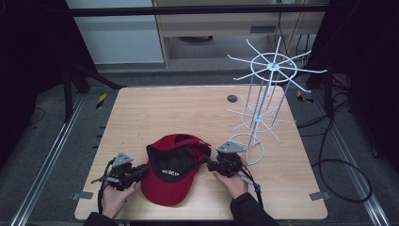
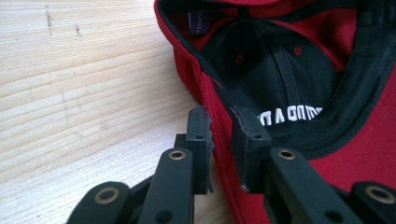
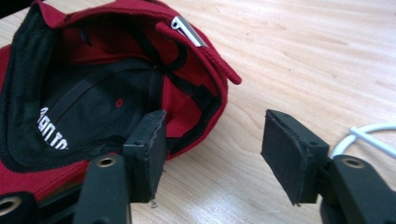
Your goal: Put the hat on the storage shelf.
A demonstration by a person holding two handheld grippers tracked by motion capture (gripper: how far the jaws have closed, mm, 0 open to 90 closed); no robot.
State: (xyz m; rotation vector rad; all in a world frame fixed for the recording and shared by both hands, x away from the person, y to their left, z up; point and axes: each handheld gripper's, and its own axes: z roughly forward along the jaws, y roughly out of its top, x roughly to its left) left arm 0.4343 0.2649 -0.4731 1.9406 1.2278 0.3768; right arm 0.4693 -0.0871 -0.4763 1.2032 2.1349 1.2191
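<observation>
A red cap [image 1: 171, 172] lies upside down on the wooden table [image 1: 179, 113], its black lining and white lettering facing up. My left gripper [image 1: 143, 169] is at the cap's left side. In the left gripper view the left gripper [image 2: 224, 128] is shut on the cap's red side wall [image 2: 219, 140], one pad outside and one inside. My right gripper [image 1: 209, 165] is at the cap's right side. Seen from its own camera, the right gripper [image 3: 212, 135] is open, its left pad [image 3: 147, 149] by the cap's rim [image 3: 205, 116] and its right pad over bare wood.
A white wire display rack [image 1: 263, 113] with spoke arms stands at the table's right, its base ring close behind my right gripper; a piece of that ring [image 3: 369, 137] lies beside the right jaw. A dark round grommet [image 1: 232, 99] sits farther back.
</observation>
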